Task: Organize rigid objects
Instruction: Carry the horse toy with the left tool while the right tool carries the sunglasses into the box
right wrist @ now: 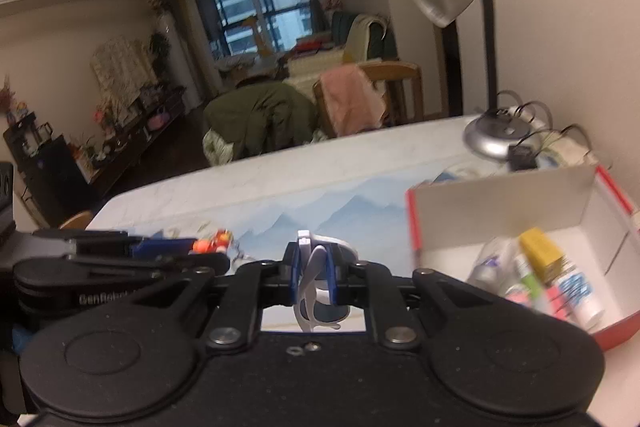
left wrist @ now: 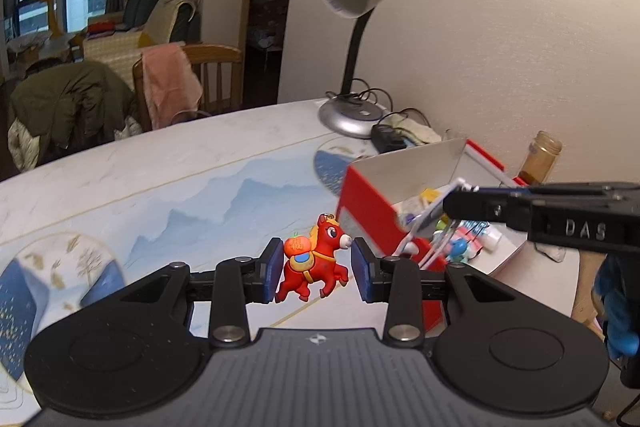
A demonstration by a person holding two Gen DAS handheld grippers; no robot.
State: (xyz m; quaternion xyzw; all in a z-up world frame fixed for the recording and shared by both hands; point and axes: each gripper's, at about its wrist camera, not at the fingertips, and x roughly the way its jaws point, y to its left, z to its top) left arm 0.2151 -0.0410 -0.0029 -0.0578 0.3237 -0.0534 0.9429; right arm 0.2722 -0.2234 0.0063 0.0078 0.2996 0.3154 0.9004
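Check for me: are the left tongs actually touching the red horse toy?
Touching. In the left wrist view the left tongs have both blue pads pressed against the red horse toy, one at its tail end, one at its snout, and it hangs clear above the table.

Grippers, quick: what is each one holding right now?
Left gripper: shut on the red horse toy.
Right gripper: shut on the white sunglasses.

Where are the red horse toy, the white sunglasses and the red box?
red horse toy [left wrist: 316, 263], left wrist view, on its body.
white sunglasses [right wrist: 314, 267], right wrist view, on the frame.
red box [right wrist: 500, 199], right wrist view, on its inner back wall.
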